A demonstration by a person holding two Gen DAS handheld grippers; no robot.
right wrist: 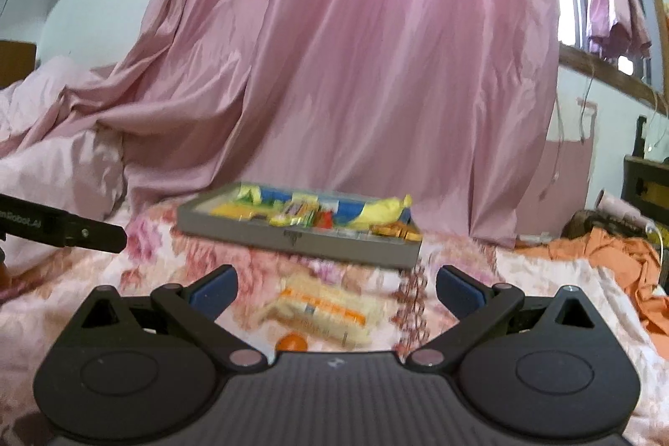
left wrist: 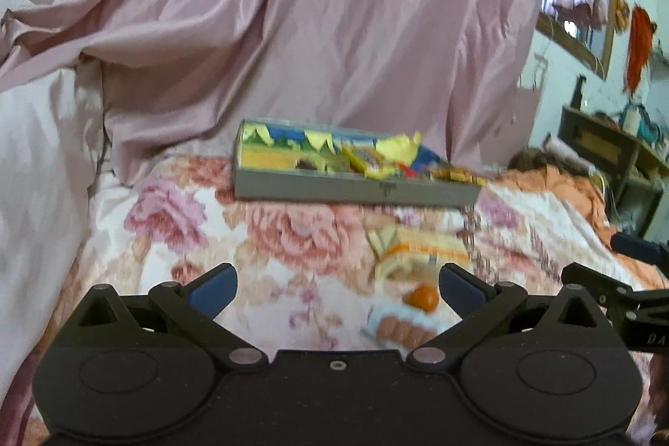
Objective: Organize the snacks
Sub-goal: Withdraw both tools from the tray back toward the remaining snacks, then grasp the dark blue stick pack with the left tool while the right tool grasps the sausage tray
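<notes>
A grey tray point(left wrist: 355, 191) holding several colourful snack packets point(left wrist: 376, 153) lies on the floral bedspread point(left wrist: 271, 228); it also shows in the right wrist view point(right wrist: 292, 237). In front of it lie a pale yellow-and-orange snack packet point(left wrist: 418, 249) point(right wrist: 322, 308), a small orange ball-shaped snack point(left wrist: 423, 296) point(right wrist: 292, 342) and a light blue packet with sausage pictures point(left wrist: 397, 327). My left gripper point(left wrist: 336, 289) is open and empty, just left of these loose snacks. My right gripper point(right wrist: 336, 289) is open and empty, with the yellow packet between and beyond its fingers.
A pink satin curtain point(right wrist: 355, 70) hangs behind the tray. Orange cloth point(right wrist: 619, 258) lies at the right of the bed. A wooden shelf point(left wrist: 606, 149) stands at far right. The other gripper's black tip shows at the edge of each view, on the right point(left wrist: 627, 295) and on the left point(right wrist: 83, 233).
</notes>
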